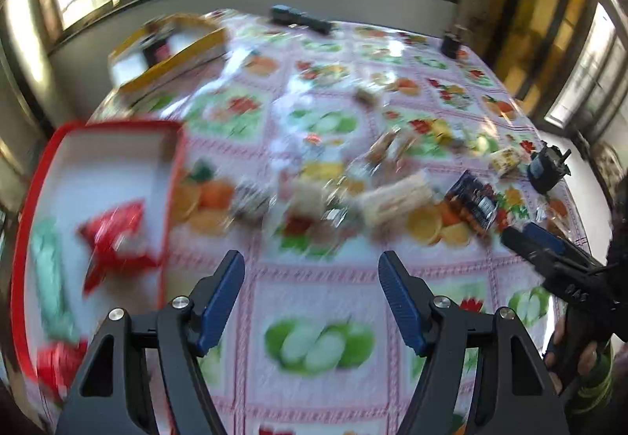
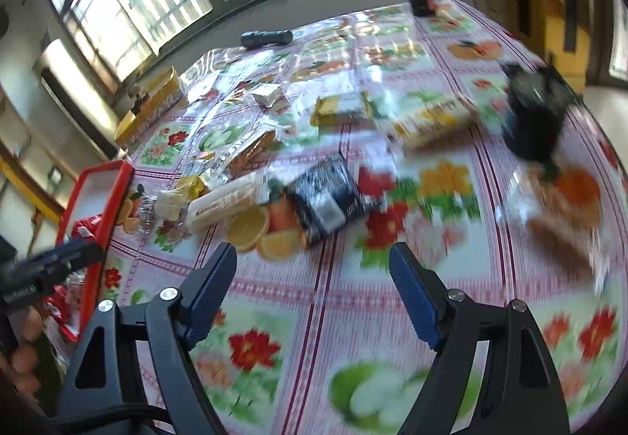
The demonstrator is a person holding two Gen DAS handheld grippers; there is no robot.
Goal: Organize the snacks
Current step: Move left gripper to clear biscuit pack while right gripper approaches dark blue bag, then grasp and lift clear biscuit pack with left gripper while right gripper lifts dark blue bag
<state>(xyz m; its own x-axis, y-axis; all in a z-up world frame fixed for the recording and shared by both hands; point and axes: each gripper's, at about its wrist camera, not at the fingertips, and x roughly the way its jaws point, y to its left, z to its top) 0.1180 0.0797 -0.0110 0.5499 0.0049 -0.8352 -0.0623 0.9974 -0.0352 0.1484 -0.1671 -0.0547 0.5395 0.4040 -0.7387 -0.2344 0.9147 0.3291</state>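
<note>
My right gripper [image 2: 312,293], jaws spread and empty (left likewise) — dark snack packet [image 2: 327,195] lies just above, long axis tilted upper right to lower left.

Both handheld tools are showing the same build: matte black angular frames with triangular cut-outs, round silver screw heads at the pivots, and ribbed blue pads lining the inner faces of the jaws. The left gripper [image 1: 312,266] is catching daylight on its four screws; a black cable is curving under the right gripper [image 2: 313,258]. White lettering, too blurred to read, is running along each black body seen from the other's camera. A dark green sleeve is showing beside the right hand [image 1: 577,356].
</note>
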